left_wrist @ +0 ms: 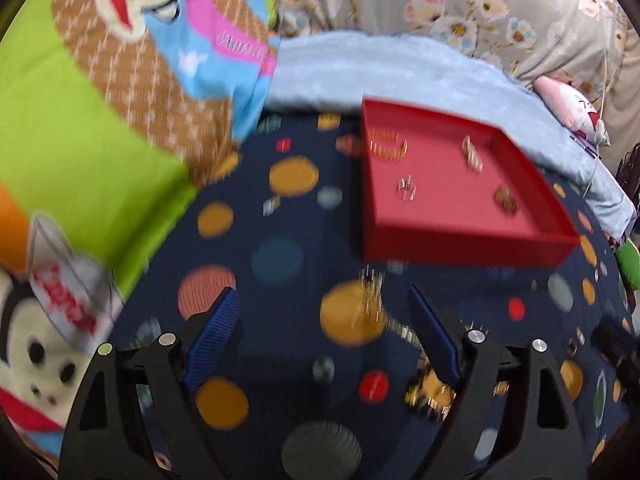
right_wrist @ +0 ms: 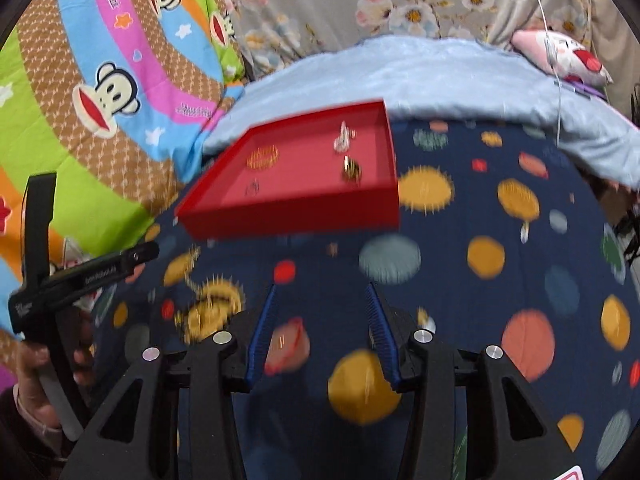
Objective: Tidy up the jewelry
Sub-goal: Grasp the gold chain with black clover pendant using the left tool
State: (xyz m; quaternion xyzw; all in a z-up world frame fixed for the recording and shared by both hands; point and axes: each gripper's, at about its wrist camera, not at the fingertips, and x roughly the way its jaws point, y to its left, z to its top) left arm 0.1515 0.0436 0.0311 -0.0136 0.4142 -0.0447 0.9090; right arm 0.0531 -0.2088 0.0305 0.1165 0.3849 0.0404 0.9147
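Left wrist view: the left gripper (left_wrist: 324, 332) stands released, blue pads wide apart, nothing between them. A gold chain (left_wrist: 376, 312) lies on the dotted navy cloth (left_wrist: 276, 256) just ahead of the fingers and right of centre, its blurred length running from upper centre down toward the lower right of the frame, close by the right-hand pad. More gold pieces (left_wrist: 430, 394) lie at lower right, partly behind that finger. The red tray (left_wrist: 468, 236) sits beyond, at centre right, holding a gold bangle (left_wrist: 387, 146) and several smaller pieces.

Right wrist view: the right gripper (right_wrist: 322, 328) is likewise released and empty, over bare cloth; the jewelry cluster lies at lower left, well aside.

Judgement: the left gripper is nearer. Open cloth surrounds the chain; the tray's near wall is the edge to clear.
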